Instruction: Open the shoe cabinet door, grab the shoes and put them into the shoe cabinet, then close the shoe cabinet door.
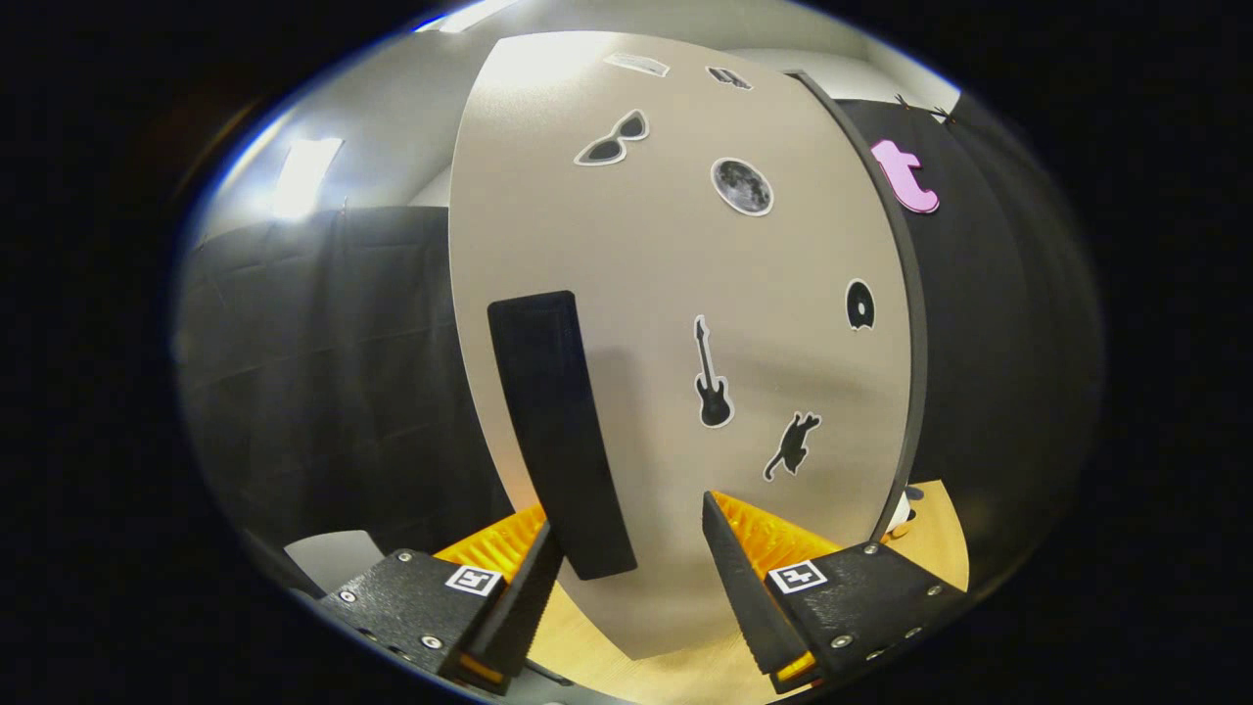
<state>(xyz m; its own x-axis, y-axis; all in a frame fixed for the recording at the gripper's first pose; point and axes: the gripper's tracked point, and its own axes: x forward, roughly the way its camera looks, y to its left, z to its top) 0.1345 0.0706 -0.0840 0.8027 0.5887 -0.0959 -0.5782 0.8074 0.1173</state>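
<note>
The shoe cabinet door (685, 323) stands just ahead of the gripper (631, 548), a flat beige panel carrying several stickers. Its long dark handle (558, 431) runs upright near the door's edge at 9 o'clock.

**Gripper state.** The jaws are wide apart and hold nothing. The lower end of the handle sits between the fingers, close to the finger at 7 o'clock; contact cannot be confirmed.

**Handling.** The door is judged rigid, light and hinged, with a smooth face offering no grip. Take hold at the handle only, near its lower half, and pull along the hinge arc rather than straight back.

**Containers.** The cabinet interior is hidden behind the door; its contents cannot be told. A pale object (896, 514) at 4 o'clock beyond the door's dark edge, on the wooden desk (940, 539), may be a shoe.
</note>
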